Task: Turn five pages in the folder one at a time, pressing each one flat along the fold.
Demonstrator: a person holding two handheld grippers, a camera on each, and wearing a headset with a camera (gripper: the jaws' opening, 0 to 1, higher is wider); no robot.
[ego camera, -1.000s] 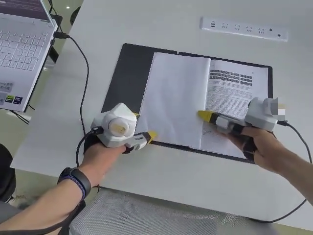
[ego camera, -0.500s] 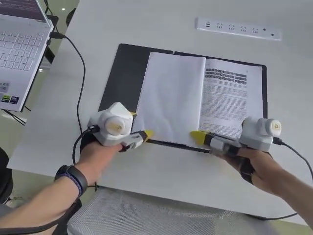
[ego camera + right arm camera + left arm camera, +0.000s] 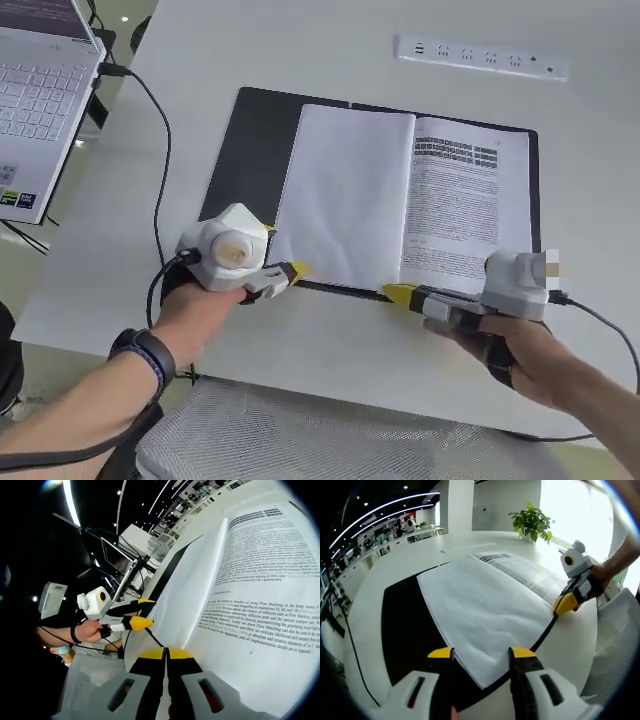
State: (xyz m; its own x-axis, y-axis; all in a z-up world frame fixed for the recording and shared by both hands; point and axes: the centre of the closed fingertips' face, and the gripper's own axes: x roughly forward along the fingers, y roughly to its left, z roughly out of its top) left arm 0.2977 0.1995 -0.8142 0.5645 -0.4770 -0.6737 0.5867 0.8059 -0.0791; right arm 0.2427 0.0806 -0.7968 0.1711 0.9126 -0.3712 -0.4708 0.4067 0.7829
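Note:
A black folder [image 3: 250,150] lies open on the white table, a blank page [image 3: 345,195] on its left and a printed page [image 3: 460,205] on its right. My right gripper [image 3: 393,293] is shut, its yellow tips at the near end of the fold, just at the folder's front edge; in the right gripper view the jaws [image 3: 165,654] are closed together with nothing between them. My left gripper [image 3: 290,270] stands open at the blank page's near left corner, and that page [image 3: 480,605] lies just beyond its tips [image 3: 481,653].
A laptop [image 3: 40,100] sits at the far left with a black cable [image 3: 160,130] running down beside the folder. A white power strip [image 3: 480,57] lies at the back. A mesh chair seat [image 3: 300,430] is below the table's front edge.
My right gripper has slid down the fold from mid-page to the folder's near edge. The left gripper has stayed at the page's corner.

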